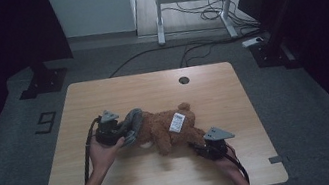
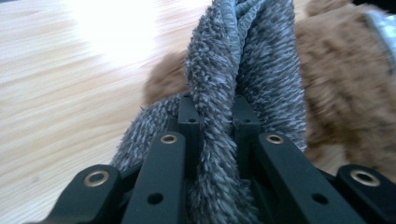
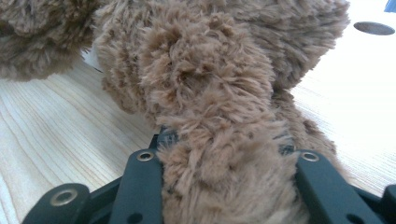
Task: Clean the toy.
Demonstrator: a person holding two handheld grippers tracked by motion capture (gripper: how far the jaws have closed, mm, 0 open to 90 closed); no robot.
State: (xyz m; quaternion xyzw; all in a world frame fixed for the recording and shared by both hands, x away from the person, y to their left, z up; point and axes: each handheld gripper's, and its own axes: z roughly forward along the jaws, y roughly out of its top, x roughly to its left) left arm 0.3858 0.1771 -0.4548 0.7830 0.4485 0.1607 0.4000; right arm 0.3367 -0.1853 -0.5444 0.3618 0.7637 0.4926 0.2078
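tongs (image 1: 127, 138) mid-table on grey cloth (image 2: 219, 93)

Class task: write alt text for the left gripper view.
The left gripper is shut on a fold of fuzzy grey cloth. A brown plush toy lies behind it on a pale wooden table.

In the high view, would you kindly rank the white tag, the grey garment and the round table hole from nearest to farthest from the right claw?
From the right claw, at the table's lower right:
1. white tag, on the brown plush toy, up-left of the claw.
2. grey garment, at the toy's left end, held by the left claw.
3. round table hole, near the far edge.
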